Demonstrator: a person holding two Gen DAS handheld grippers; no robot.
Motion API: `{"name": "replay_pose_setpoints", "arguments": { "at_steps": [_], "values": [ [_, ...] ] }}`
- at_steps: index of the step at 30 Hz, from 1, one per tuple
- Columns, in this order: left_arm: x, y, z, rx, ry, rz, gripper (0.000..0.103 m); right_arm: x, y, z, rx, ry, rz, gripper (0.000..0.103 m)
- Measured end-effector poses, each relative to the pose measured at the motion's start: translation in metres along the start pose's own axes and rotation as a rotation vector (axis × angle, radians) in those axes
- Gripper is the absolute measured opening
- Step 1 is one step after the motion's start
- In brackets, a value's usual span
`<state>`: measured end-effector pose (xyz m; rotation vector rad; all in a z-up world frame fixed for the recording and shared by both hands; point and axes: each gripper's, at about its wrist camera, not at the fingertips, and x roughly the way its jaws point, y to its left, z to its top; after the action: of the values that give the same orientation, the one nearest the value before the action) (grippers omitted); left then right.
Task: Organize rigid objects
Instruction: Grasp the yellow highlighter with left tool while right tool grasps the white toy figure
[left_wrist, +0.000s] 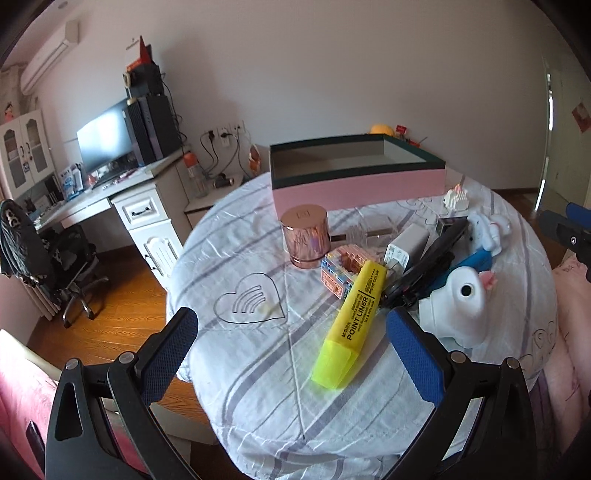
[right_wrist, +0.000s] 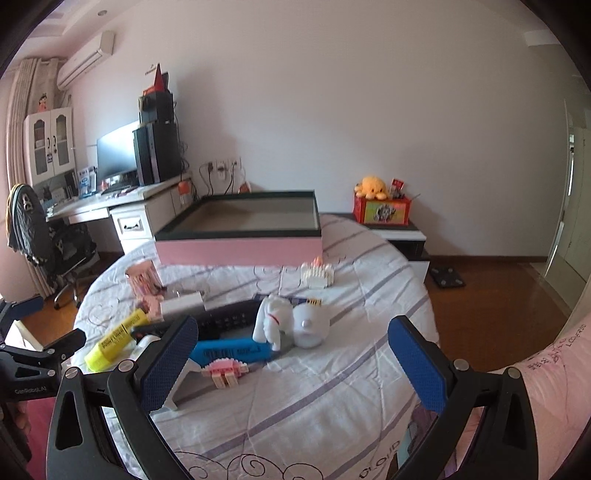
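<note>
A pile of small objects lies on a round table with a striped cloth (left_wrist: 258, 387). A yellow highlighter (left_wrist: 351, 325) lies nearest my left gripper (left_wrist: 291, 332), which is open and empty, its jaws wide on either side of the pen's cap end. Behind it are a rose-gold cylinder (left_wrist: 304, 236), a brick model (left_wrist: 340, 273), a white charger (left_wrist: 406, 247) and a white toy (left_wrist: 461, 306). A pink box (left_wrist: 358, 184) stands open at the back. My right gripper (right_wrist: 291, 336) is open and empty, before a white dog toy (right_wrist: 273, 321) and a blue case (right_wrist: 229, 350).
A desk with monitor (left_wrist: 107, 140) and an office chair (left_wrist: 55, 266) stand to the left. A low cabinet with a red box and orange plush (right_wrist: 380, 206) is behind the table on the right. Wooden floor (right_wrist: 498, 295) surrounds the table. A pink sleeve (right_wrist: 546, 387) shows lower right.
</note>
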<state>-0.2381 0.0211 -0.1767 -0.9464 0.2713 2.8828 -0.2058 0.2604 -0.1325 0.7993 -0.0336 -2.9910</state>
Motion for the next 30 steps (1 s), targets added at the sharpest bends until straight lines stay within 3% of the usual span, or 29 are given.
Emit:
{"name": "replay_pose_setpoints", "arguments": {
  "at_steps": [11,16,18,20,24,28,30],
  "values": [
    [0.049,-0.005,-0.01,0.021,0.127,-0.047,0.101,0.053,-0.016,-0.008,0.02,0.126,0.014,0.103],
    [0.052,0.001,-0.011,-0.01,0.14,-0.142,0.077,0.07,-0.019,-0.005,0.029,0.153,0.004,0.103],
    [0.053,0.0,-0.009,-0.008,0.136,-0.154,0.055,0.078,-0.022,-0.004,0.041,0.166,0.011,0.102],
    [0.056,-0.001,-0.006,-0.002,0.134,-0.167,0.041,0.087,-0.024,-0.002,0.052,0.181,0.023,0.102],
    [0.056,-0.003,-0.002,-0.002,0.135,-0.171,0.026,0.097,-0.023,0.002,0.072,0.195,0.048,0.101],
    [0.056,-0.003,0.0,-0.007,0.132,-0.171,0.026,0.108,-0.02,0.002,0.091,0.238,0.08,0.093],
    [0.055,-0.001,0.001,-0.018,0.131,-0.168,0.026,0.11,-0.016,0.001,0.073,0.246,0.072,0.078]
  ]
}}
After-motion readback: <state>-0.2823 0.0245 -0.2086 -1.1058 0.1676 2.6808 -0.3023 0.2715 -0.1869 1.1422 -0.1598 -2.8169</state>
